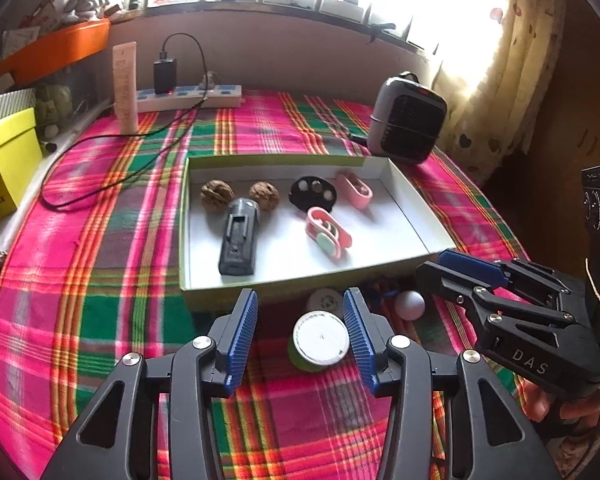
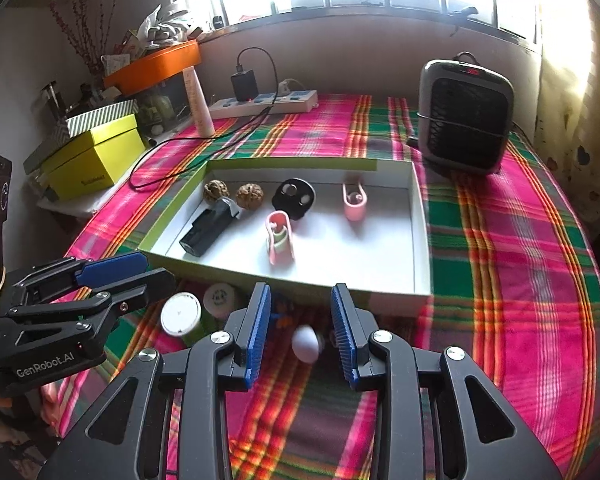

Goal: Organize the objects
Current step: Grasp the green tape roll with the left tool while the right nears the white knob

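Note:
A shallow white box (image 1: 416,220) (image 2: 420,240) on the plaid cloth holds two walnuts (image 1: 217,195), a black device (image 1: 238,242), a black disc (image 1: 313,193) and two pink clips (image 1: 327,232). My left gripper (image 1: 300,336) is open, its fingers either side of a white-capped green bottle (image 1: 321,339) in front of the box. My right gripper (image 2: 302,334) is open around a small white ball (image 2: 306,344). The bottle (image 2: 181,314) and a second white cap (image 2: 219,300) lie to its left. The right gripper also shows in the left wrist view (image 1: 460,276).
A grey heater (image 1: 406,120) stands at the back right. A power strip (image 1: 188,96) with a charger and trailing cable lies at the back. A cream tube (image 1: 125,88) stands beside it. Yellow box (image 1: 4,160) and orange tray (image 1: 56,48) sit at left.

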Motion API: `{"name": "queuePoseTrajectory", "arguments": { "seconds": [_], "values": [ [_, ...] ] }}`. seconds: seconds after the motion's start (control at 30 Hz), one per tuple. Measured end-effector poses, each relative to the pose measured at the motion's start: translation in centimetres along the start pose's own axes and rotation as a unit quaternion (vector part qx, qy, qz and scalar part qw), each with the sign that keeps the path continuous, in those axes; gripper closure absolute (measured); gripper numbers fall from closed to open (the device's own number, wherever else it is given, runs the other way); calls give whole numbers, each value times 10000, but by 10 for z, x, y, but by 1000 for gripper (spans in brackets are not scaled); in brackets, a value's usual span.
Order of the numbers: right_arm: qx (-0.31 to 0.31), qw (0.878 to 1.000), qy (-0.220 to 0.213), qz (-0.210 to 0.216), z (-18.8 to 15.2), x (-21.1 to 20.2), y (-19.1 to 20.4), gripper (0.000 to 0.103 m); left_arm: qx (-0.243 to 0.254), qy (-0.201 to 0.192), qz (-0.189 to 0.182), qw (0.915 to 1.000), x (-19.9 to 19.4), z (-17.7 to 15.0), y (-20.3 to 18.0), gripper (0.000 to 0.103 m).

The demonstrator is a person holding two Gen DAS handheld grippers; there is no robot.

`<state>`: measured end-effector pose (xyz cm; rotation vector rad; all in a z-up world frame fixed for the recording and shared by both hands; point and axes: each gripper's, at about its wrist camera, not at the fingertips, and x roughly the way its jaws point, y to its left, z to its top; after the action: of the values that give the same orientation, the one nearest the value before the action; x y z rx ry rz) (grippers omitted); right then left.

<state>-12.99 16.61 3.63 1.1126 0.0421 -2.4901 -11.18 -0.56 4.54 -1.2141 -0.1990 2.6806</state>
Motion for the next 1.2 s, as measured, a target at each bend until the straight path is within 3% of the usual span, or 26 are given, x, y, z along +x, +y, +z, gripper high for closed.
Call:
{"name": "queuePoseTrajectory", "arguments": {
  "seconds": [0.07, 0.5, 1.2],
  "values": [
    [25, 10000, -24, -17, -4, -3, -1, 58, 38, 22, -53, 10000, 0, -3, -2, 58],
    [206, 9997, 103, -104, -31, -5, -14, 58, 82, 176, -199, 9996, 7, -18, -9, 54],
    [287, 9990, 332, -41, -41, 8, -21, 58, 61, 377, 135, 9992, 37, -22, -12, 54]
  ]
}}
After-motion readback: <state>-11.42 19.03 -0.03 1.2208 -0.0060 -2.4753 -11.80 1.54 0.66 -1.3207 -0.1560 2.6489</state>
